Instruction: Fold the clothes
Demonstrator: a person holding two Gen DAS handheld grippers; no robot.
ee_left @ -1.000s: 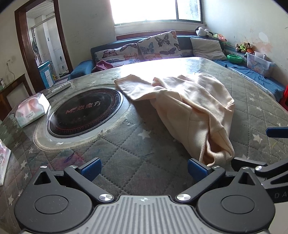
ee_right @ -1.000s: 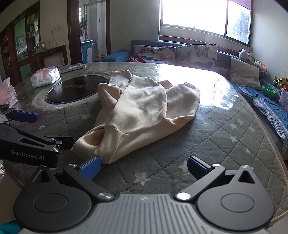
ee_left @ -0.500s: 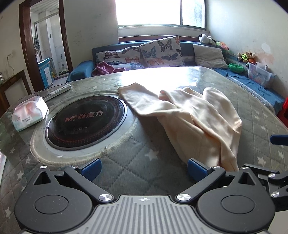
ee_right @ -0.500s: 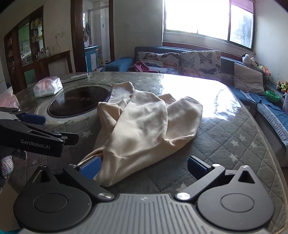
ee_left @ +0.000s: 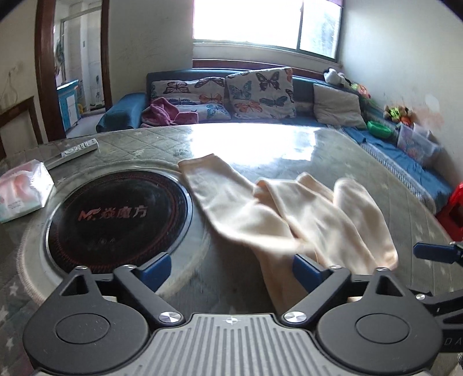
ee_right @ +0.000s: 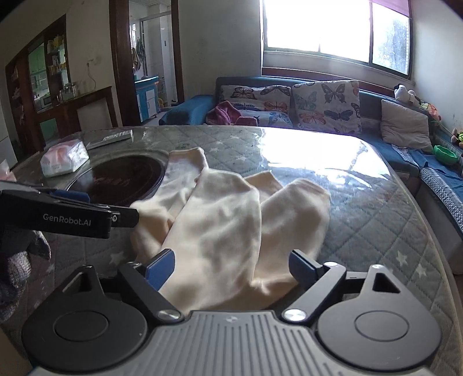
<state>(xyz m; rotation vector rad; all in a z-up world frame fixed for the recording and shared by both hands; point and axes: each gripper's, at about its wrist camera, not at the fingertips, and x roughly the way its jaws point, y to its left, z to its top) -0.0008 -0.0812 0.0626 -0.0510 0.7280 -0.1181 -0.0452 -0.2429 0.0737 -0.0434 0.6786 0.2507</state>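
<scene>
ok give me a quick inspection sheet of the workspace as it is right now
surface: round table under a quilted star cover, dark hotplate set in it
job's things: cream garment crumpled, not folded, one end beside the hotplate
clutter: tissue pack, remote
grippers: left claw open over bare cover; right claw open with the garment between its fingers
cables: nothing seen
surroundings: blue sofa, butterfly cushions, bright window

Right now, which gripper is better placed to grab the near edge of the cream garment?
Right, probably. The right gripper is open with the cream garment lying between its fingers. The left gripper is also open, mostly over bare table.
</scene>
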